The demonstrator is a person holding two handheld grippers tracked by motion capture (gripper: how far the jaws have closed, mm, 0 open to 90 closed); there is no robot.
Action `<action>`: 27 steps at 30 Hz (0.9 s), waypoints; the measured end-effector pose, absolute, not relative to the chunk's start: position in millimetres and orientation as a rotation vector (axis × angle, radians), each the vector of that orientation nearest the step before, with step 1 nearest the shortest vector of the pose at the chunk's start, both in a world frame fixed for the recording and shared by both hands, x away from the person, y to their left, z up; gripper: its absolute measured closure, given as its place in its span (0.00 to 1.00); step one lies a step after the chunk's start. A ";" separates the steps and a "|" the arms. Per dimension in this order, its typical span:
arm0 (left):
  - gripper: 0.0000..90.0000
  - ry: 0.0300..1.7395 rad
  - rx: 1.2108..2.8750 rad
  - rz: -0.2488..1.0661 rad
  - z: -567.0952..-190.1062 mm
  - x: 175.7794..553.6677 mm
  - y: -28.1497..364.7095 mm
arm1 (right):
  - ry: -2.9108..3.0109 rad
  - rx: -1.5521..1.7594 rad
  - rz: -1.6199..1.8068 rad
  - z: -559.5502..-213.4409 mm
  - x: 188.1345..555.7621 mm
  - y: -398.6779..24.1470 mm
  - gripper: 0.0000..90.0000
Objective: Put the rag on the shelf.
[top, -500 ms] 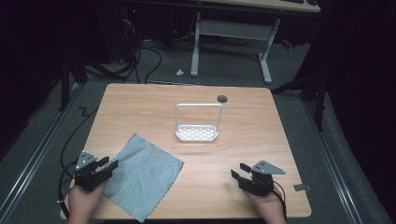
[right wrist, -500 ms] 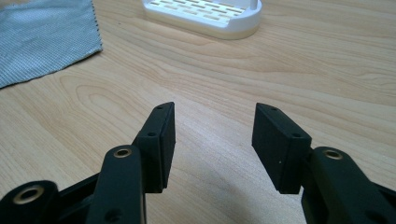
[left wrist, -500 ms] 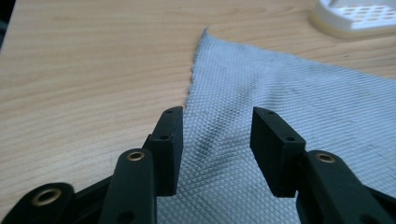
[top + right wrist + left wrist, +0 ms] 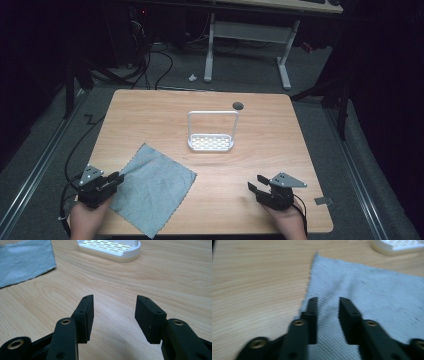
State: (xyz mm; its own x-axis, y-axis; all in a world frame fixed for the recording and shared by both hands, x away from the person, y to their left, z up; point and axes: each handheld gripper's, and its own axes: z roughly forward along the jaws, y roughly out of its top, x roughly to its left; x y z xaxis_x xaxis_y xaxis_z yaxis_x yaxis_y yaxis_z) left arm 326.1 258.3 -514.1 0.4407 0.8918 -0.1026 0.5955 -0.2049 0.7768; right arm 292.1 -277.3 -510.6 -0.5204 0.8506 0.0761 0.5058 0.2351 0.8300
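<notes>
Here, a square grey woven cloth [image 4: 152, 187] lies flat on the light wooden desk [image 4: 280, 150], turned like a diamond near the desk's front left corner, with one tip reaching the front edge. The left tongs [image 4: 116, 179], black and held in a hand [image 4: 87, 220] that comes in over the front edge, sit at the cloth's left border. In the left gripper view the two black jaws stand a narrow gap apart, low over the cloth's weave [image 4: 372, 295], with bare fabric showing between them; they are slightly spread and pinch nothing. The cloth's frayed edge runs just left of them, beside bare wood.

The right tongs [image 4: 256, 189] rest near the desk's front right corner, well apart from the cloth, in the other hand [image 4: 287, 222]. In the right gripper view their jaws are spread wide, with only wood grain [image 4: 115, 322] between them, and they grip nothing.

A white perforated plastic tray with a tall wire loop handle [image 4: 211, 143] stands upright near the desk's middle, somewhat toward the far edge, apart from the cloth's far corner. A small dark round hole [image 4: 238, 105] sits in the desktop close to the far edge, just beyond the tray. Cables trail from both tongs off the front of the desk.
</notes>
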 end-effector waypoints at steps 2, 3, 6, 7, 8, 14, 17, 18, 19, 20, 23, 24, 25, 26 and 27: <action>1.00 1.221 1.945 0.443 -512.2 323.9 249.2 | 2.124 1.246 1.194 -510.8 292.4 -277.3 0.56; 1.00 1.188 1.963 0.415 -511.6 322.3 242.9 | 2.124 1.241 1.194 -510.8 292.4 -277.0 0.56; 1.00 1.119 2.021 0.393 -510.9 317.9 228.0 | 2.131 1.227 1.191 -510.2 291.7 -276.2 0.56; 1.00 1.090 2.048 0.386 -510.7 315.8 220.5 | 2.132 1.221 1.194 -510.0 291.6 -276.1 0.56; 1.00 1.067 2.116 0.391 -512.7 313.6 206.3 | 2.133 1.219 1.194 -510.0 291.5 -276.2 0.56; 1.00 1.060 2.177 0.331 -522.4 314.2 187.9 | 2.148 1.215 1.197 -511.3 292.5 -274.4 0.56; 1.00 1.005 2.179 0.279 -523.2 308.8 173.9 | 2.154 1.210 1.194 -511.6 292.4 -272.4 0.56; 1.00 1.005 2.179 0.279 -523.2 308.8 173.9 | 2.159 1.205 1.190 -511.8 293.0 -271.8 0.56; 1.00 0.979 2.185 0.261 -523.4 306.5 165.7 | 2.159 1.205 1.190 -511.8 293.0 -271.8 0.56; 1.00 0.915 2.195 0.197 -523.8 302.6 146.1 | 2.165 1.207 1.189 -512.9 294.3 -269.9 0.57; 1.00 0.850 2.218 0.168 -523.0 298.5 126.6 | 2.175 1.203 1.187 -513.9 295.3 -266.9 0.58; 1.00 0.808 2.213 0.190 -518.3 296.3 117.8 | 2.192 1.186 1.189 -515.0 295.0 -262.3 0.60; 0.97 0.807 2.201 0.209 -515.1 296.9 118.8 | 2.205 1.176 1.192 -515.4 294.0 -258.9 0.62; 0.97 0.816 2.194 0.244 -512.2 298.6 123.5 | 2.221 1.161 1.206 -515.8 292.8 -254.4 0.64; 0.96 0.838 2.187 0.281 -510.4 301.2 131.6 | 2.233 1.150 1.226 -515.9 291.2 -248.7 0.65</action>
State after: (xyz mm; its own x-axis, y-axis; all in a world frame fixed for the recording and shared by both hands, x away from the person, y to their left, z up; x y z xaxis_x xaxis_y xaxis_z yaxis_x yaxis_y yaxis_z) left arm 301.2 131.6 -510.4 0.7599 0.6471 -0.0618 0.4789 -0.4930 0.7264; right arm 291.2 -248.7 -515.9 -0.6123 0.7867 0.0788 0.4886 0.2982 0.8200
